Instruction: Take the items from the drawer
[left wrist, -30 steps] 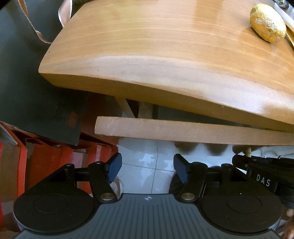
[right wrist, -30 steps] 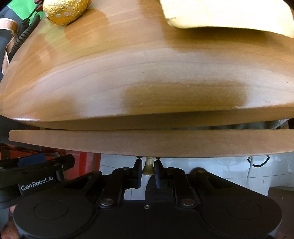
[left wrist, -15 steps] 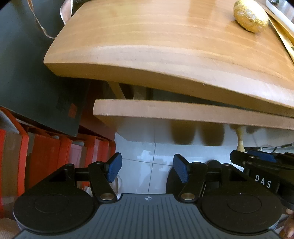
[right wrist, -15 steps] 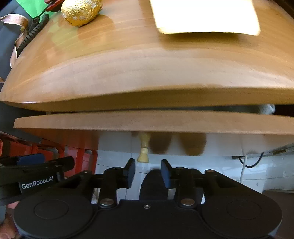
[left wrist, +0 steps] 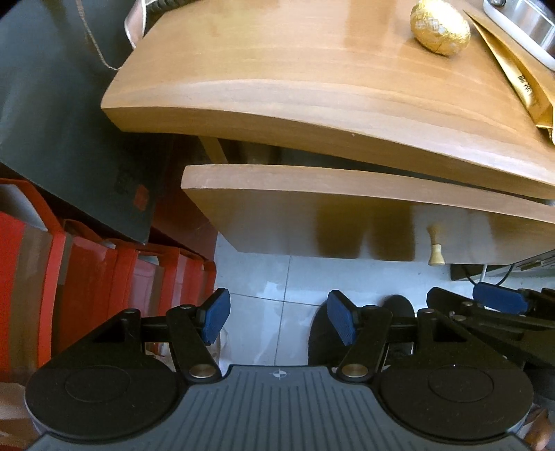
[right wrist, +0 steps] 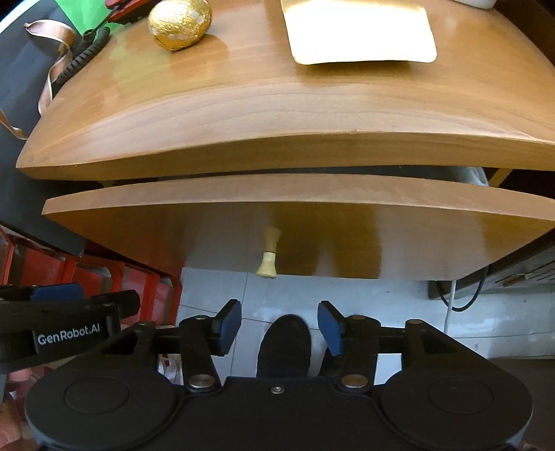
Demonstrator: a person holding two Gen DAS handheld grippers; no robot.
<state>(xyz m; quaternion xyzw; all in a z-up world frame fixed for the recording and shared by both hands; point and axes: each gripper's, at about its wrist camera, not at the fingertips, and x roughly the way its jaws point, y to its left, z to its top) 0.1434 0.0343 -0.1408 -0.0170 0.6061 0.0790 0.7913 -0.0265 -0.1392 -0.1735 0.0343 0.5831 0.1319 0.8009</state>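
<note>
Bench (right wrist: pixel 242 104): wooden top, carries a gold foil ball (right wrist: pixel 179 23) and a gold pouch (right wrist: pixel 360 31). Drawer (right wrist: pixel 298 225): directly under the bench top, pulled partway out; interior mostly hidden, contents can't be told. Knob (right wrist: pixel 269 253): on drawer front, free, nothing touching it. My right tongs (right wrist: pixel 279 328): below the knob, clear of it, jaws have just been opening, now spread w/ nothing between. My left tongs (left wrist: pixel 277 321): spread wide, empty, over floor tiles, left of the knob.

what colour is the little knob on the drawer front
Pale cream-yellow wood; the knob on the drawer front shows best in the right wrist view.
</note>
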